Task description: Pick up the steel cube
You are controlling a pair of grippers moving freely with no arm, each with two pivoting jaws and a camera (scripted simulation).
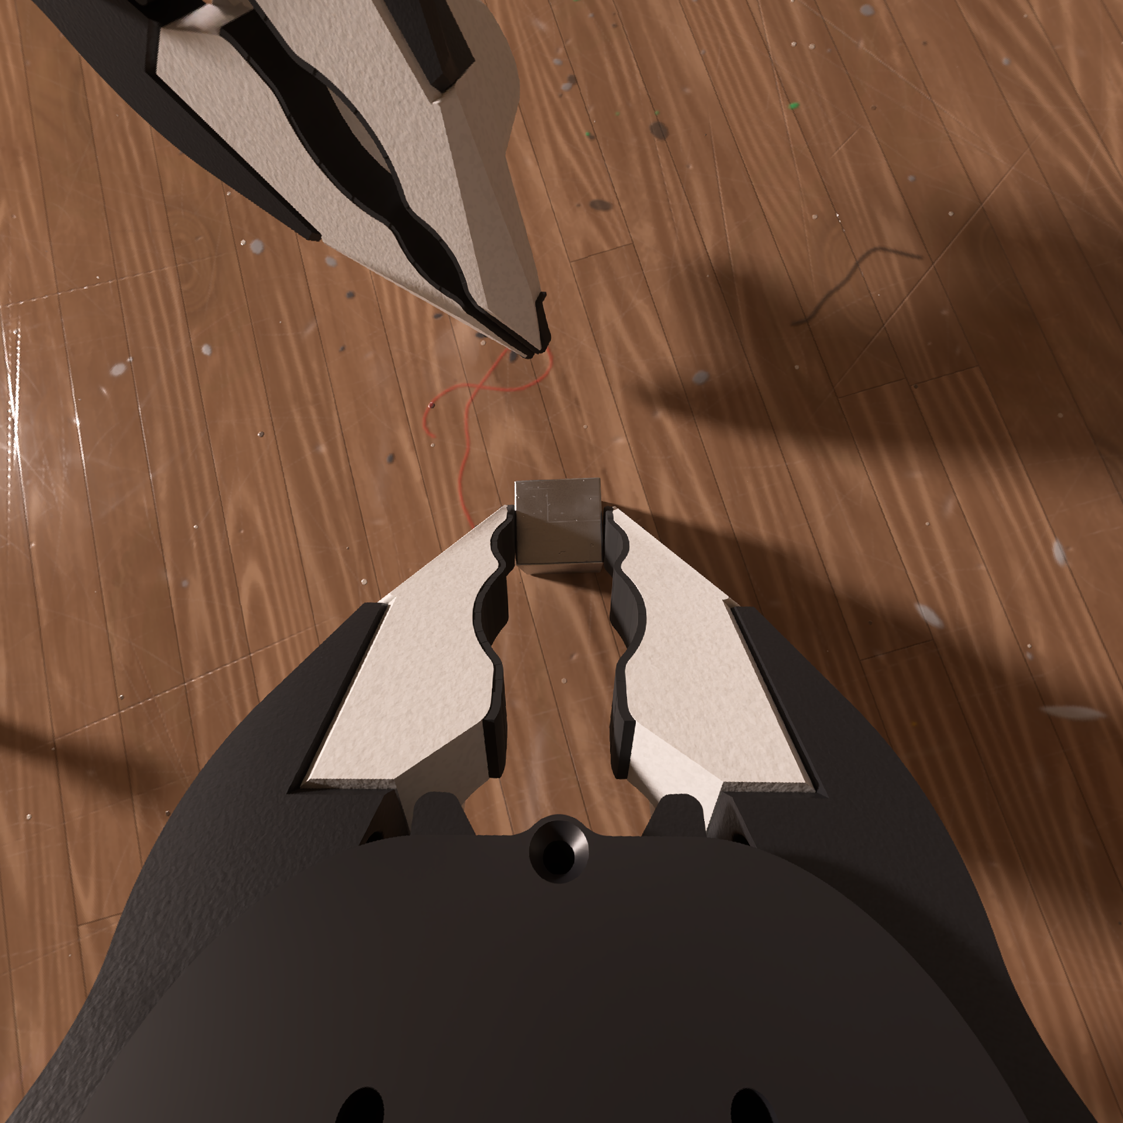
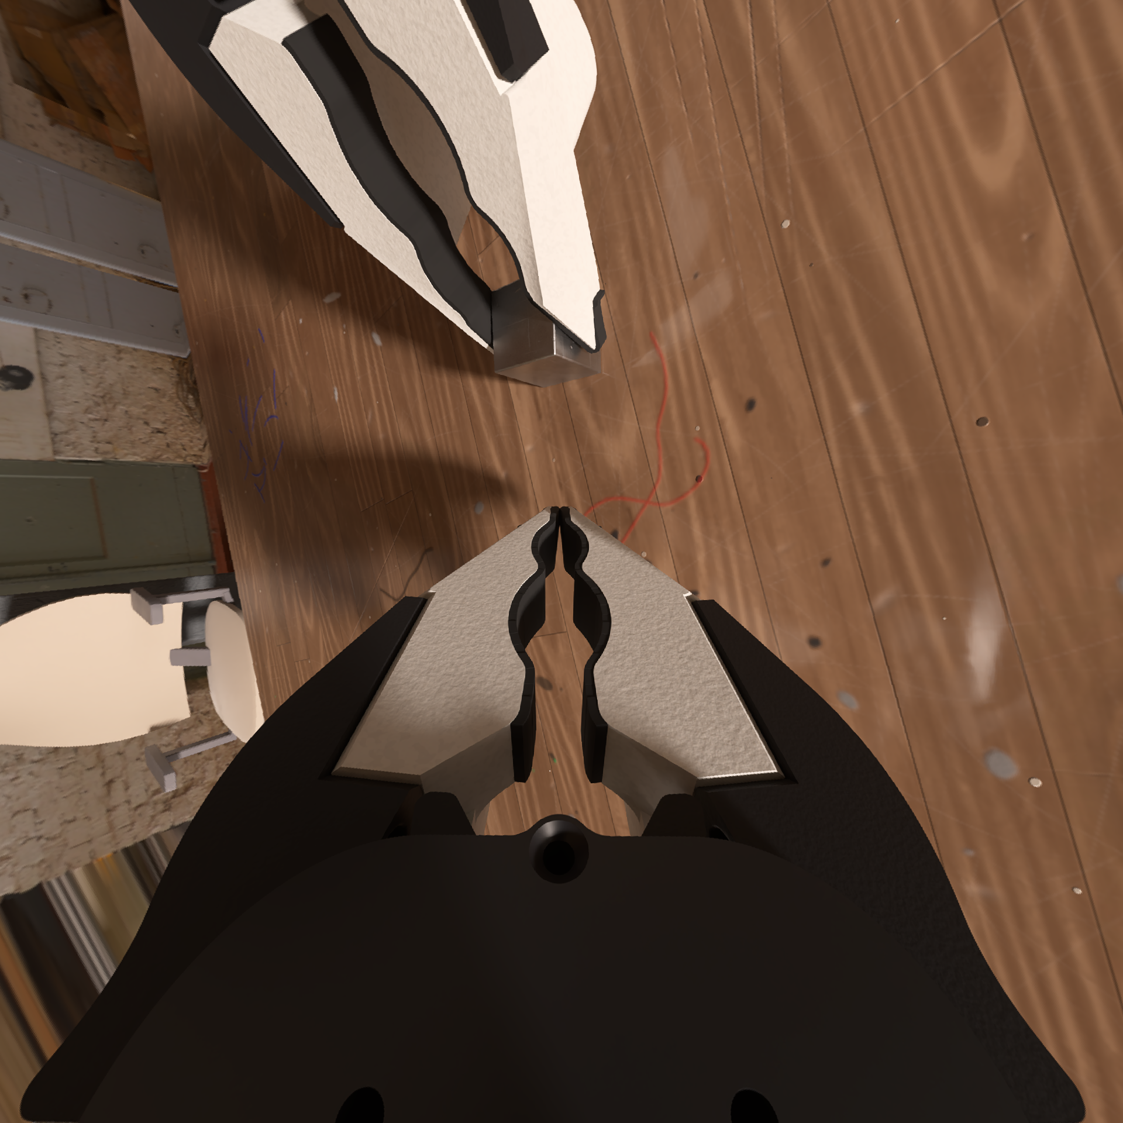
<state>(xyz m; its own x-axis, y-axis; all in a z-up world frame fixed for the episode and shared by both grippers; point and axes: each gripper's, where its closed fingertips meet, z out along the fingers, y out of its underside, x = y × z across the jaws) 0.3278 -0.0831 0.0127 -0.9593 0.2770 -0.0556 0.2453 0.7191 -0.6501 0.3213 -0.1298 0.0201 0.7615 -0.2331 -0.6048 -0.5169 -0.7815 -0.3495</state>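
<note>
The steel cube (image 1: pixel 558 527) is a small grey metal block on the wooden table top. My left gripper (image 1: pixel 558 535) has its two fingertips against the cube's left and right sides, shut on it. The cube rests on or just above the wood; I cannot tell which. In the right wrist view the cube (image 2: pixel 544 361) shows between the left gripper's tips (image 2: pixel 541 331) at the upper middle. My right gripper (image 2: pixel 559 513) is shut and empty, its tips a short way from the cube. In the left wrist view it (image 1: pixel 532 349) comes in from the upper left.
A thin red thread (image 1: pixel 471 413) lies on the wood between the two grippers; it also shows in the right wrist view (image 2: pixel 659 449). The table's left edge (image 2: pixel 182 340) drops to a floor with a white stool (image 2: pixel 115 668) and panels.
</note>
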